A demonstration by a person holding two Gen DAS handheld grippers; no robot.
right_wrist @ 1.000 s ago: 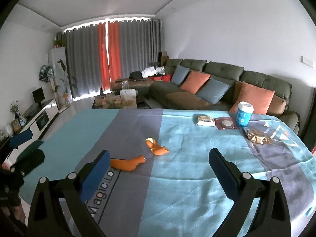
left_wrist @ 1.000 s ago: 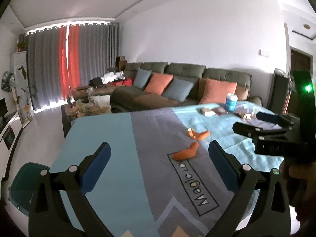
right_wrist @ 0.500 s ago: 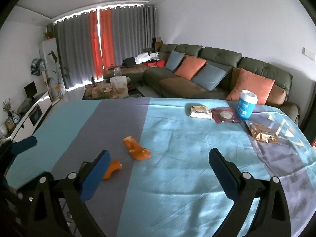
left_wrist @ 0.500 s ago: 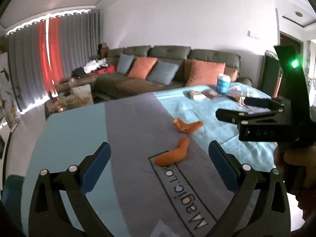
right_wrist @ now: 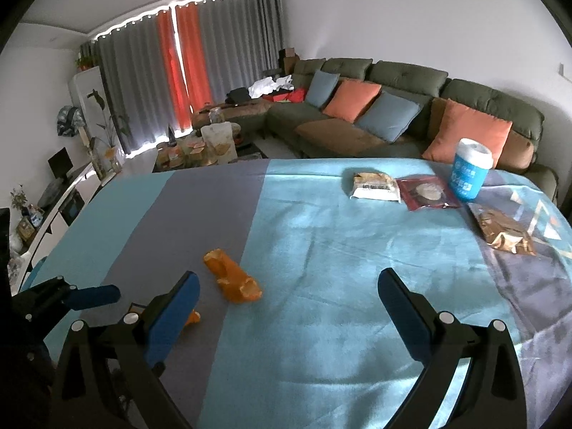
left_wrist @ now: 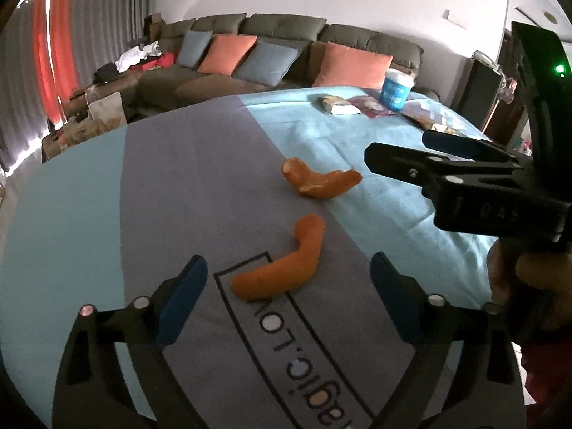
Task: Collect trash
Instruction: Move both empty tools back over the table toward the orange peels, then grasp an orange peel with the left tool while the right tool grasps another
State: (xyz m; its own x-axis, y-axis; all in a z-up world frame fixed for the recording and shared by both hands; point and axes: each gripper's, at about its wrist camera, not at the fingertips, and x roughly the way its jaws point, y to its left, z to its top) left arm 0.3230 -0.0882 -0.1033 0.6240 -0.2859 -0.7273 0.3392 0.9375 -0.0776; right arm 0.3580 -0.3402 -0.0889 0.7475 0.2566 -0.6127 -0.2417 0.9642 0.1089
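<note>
Two pieces of orange peel lie on the blue-and-grey tablecloth [left_wrist: 107, 186]. The near peel [left_wrist: 282, 264] lies just ahead of my open, empty left gripper [left_wrist: 289, 286], between its fingertips. The far peel [left_wrist: 318, 182] lies beyond it and also shows in the right wrist view [right_wrist: 232, 279]. My right gripper [right_wrist: 286, 300] is open and empty, above the cloth to the right of the peels. Its left finger [right_wrist: 171, 314] hides most of the near peel [right_wrist: 192, 317]. The right gripper shows in the left wrist view [left_wrist: 461, 175].
At the far right of the table stand a blue cup [right_wrist: 470, 169], a white snack packet [right_wrist: 373, 186], a red packet [right_wrist: 427, 193] and a crumpled brown wrapper [right_wrist: 504, 232]. A sofa [right_wrist: 375, 107] with cushions runs behind the table.
My left gripper has moved forward and down, so the near peel now lies between its fingertips. My right gripper has moved forward and left toward the peels.
</note>
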